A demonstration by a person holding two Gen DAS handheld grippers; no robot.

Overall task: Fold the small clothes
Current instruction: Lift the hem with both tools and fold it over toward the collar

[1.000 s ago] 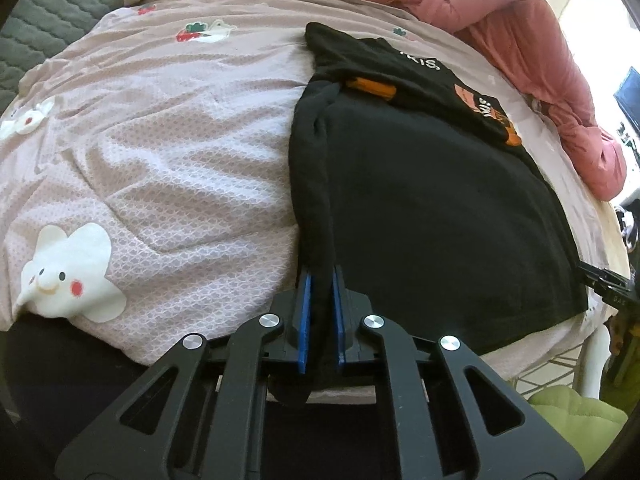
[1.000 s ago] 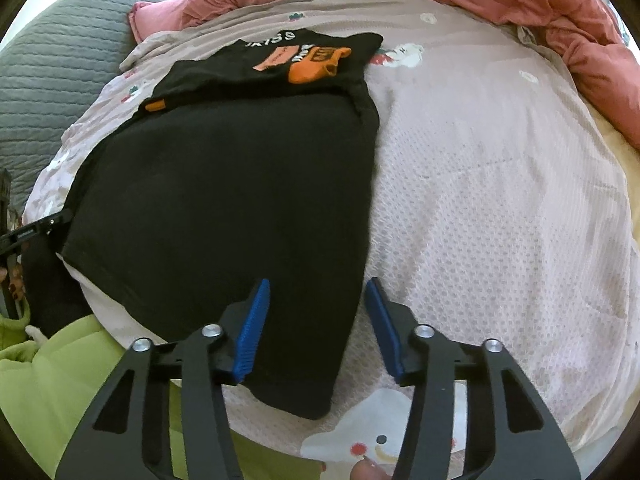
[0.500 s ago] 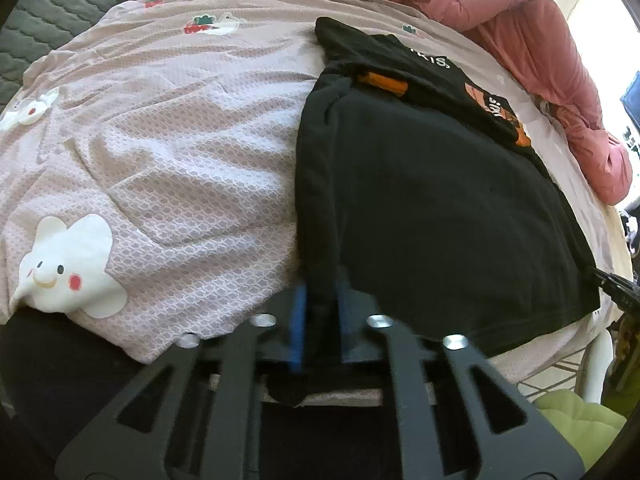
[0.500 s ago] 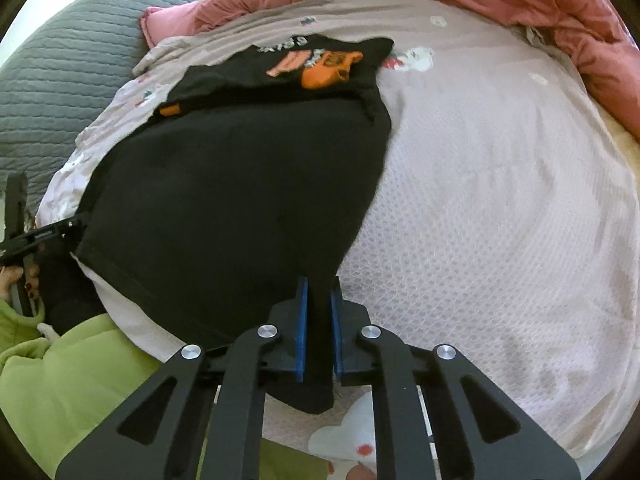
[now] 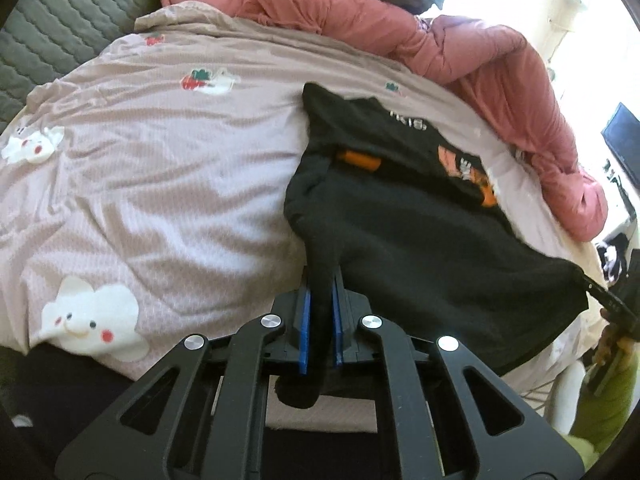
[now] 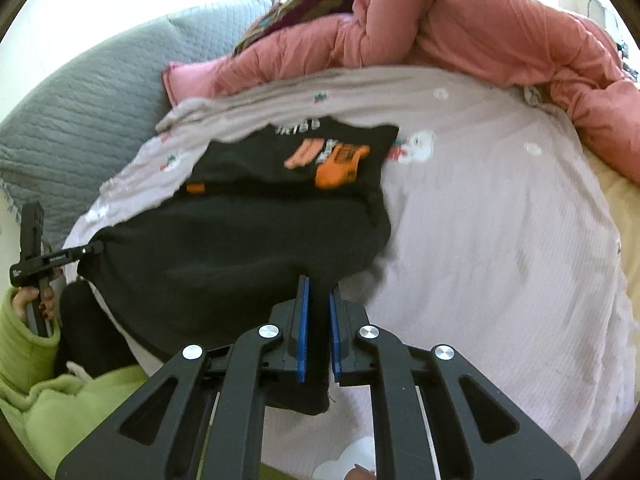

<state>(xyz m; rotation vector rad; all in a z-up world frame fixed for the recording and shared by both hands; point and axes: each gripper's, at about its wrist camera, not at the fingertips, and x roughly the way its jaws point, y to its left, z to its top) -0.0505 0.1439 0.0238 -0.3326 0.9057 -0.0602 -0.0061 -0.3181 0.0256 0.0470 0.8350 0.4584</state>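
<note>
Black shirt (image 5: 420, 240) pinched between both grippers' fingers (image 5: 305, 328).

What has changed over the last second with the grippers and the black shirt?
The right gripper has just closed on the black shirt's near corner. With the left gripper, both lift the near hem off the bedsheet. Unchanged: left gripper clamped, the shirt's printed far end flat, pink duvet behind.

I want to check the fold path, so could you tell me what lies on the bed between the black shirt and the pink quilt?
Only bare bedsheet separates the black shirt from the pink quilt, clearest in the right wrist view.
</note>
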